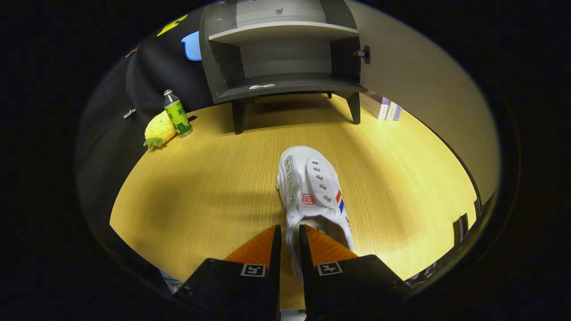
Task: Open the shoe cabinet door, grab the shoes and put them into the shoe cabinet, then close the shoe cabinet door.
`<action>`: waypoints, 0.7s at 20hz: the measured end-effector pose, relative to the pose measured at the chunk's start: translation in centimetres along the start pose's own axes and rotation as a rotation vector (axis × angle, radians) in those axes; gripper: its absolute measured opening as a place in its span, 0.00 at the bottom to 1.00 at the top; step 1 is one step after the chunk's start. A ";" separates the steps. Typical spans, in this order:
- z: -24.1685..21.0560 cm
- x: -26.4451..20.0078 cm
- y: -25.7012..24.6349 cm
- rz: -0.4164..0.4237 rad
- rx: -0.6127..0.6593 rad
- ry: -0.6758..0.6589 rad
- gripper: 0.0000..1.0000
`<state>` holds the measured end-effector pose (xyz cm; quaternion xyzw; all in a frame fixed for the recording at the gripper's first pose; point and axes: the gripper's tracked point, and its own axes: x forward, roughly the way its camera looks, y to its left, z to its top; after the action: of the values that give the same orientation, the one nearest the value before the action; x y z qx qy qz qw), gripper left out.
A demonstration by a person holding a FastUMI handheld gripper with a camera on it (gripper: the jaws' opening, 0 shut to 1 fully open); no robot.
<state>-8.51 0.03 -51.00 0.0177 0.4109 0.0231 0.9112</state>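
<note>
A white canvas shoe (312, 191) with metal eyelets and red and blue stripes points away from me, toward the cabinet. My gripper (290, 236) is shut on the shoe's left side wall near the heel opening: one finger presses outside the wall, the other sits inside the shoe. Whether the shoe rests on the wooden table (214, 187) or hangs just above it, I cannot tell. Beyond it stands the dark grey shoe cabinet (281, 58) on short legs, its door (428, 84) swung wide open to the right. Both cabinet shelves look bare apart from a small white scrap on the lower one.
A green drink bottle (177, 113) and a yellow pineapple plush toy (158, 130) stand left of the cabinet. A few books (387, 109) lie behind the cabinet's right leg, under the open door. The table's edge curves close on the right.
</note>
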 end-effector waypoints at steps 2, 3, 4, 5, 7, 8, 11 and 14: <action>0.2 1.1 0.3 0.005 0.008 -0.004 0.27; 0.4 1.6 0.4 0.009 0.011 -0.006 0.27; 0.8 2.0 0.5 0.006 0.010 -0.017 0.27; 1.0 2.3 0.5 0.001 0.008 -0.025 0.27; 1.5 2.8 0.7 -0.004 0.014 -0.044 0.27; 1.8 3.1 0.8 -0.003 0.021 -0.056 0.27; 2.3 3.8 0.4 -0.013 0.036 -0.083 0.24; 2.5 4.2 0.4 -0.023 0.017 -0.105 0.21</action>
<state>-3.81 0.60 -52.46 0.0216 0.3631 0.0081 0.9315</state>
